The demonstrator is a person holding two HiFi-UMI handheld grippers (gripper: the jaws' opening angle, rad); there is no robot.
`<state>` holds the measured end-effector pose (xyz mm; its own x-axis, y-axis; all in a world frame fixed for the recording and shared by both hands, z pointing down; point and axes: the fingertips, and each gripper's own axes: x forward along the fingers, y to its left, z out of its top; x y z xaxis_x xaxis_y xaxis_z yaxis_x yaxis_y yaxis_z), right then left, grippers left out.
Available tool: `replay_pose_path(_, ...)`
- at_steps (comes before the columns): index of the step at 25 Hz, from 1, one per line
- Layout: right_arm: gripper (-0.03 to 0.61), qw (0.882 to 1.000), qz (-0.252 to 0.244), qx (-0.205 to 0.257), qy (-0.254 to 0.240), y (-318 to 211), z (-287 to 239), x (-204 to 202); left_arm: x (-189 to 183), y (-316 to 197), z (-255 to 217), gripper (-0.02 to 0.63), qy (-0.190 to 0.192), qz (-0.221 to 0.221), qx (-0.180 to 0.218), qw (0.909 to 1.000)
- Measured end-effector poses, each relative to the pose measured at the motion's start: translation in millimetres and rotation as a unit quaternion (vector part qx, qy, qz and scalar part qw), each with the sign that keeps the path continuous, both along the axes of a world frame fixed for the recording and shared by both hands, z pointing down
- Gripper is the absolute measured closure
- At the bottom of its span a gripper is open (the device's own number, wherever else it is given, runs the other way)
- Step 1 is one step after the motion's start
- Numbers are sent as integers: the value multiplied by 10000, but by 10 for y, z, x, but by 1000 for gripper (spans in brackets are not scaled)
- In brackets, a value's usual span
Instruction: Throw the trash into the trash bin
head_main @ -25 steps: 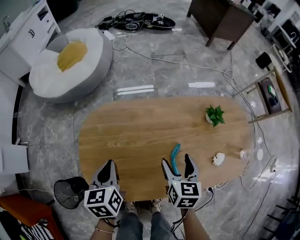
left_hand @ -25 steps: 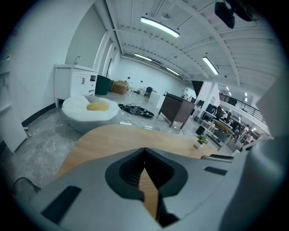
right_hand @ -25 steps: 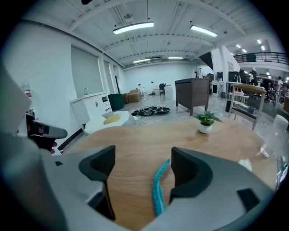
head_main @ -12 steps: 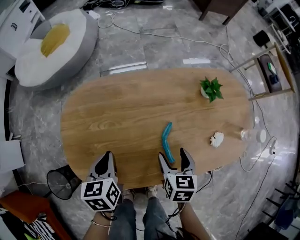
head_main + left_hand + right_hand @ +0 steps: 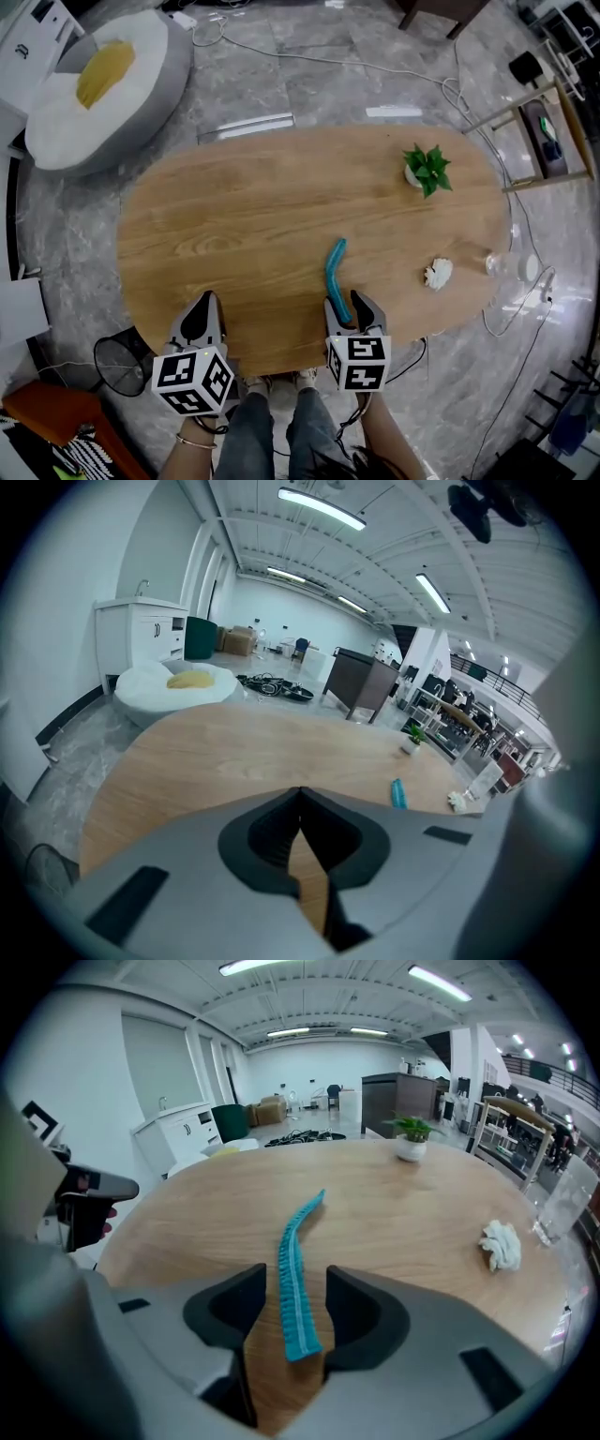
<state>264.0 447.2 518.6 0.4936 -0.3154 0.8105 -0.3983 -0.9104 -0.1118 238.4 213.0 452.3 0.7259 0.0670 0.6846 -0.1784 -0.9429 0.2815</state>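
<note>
my right gripper has just been closing its jaws round the near end of the blue strip lying on the table, with gaps still either side. my left gripper is clenched, empty, at the table's near edge, near the black trash bin on the floor.

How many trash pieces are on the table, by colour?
Teal strip: 1
White crumpled wad: 1
Total: 2
</note>
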Motion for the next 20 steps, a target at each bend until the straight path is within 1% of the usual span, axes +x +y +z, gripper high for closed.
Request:
replay_pose_path(3, 400, 9997, -176, -137, -64, -42, 62, 17, -1, -6, 31, 621, -11, -17, -12, 10000)
replay_pose_path(5, 408, 9995, -210, -211, -95, -54, 83, 25, -11, -23, 43, 621, -22, -33, -14, 10000)
replay_pose_path(9, 445, 9990, -200, -387, -126, -26, 93, 39, -38, -80, 51, 621, -35, -80, 2, 10000)
replay_pose_path(11, 448, 9983, -296, -470, -148, -43, 97, 38, -44, -113, 55, 621, -29, -98, 14, 9999)
replay_pose_path(14, 502, 9964, -502, -650, -198, -119, 111, 6, -54, -158, 52, 621, -12, -138, 23, 9999)
replay_pose_path(18, 509, 9967, -434, -666, -190, -117, 115, 8, -81, -198, 39, 621, 15, -179, 22, 9998)
replay_pose_path(20, 511, 9963, -485, -674, -218, -113, 118, 12, -103, -218, 33, 621, 23, -191, 24, 9998)
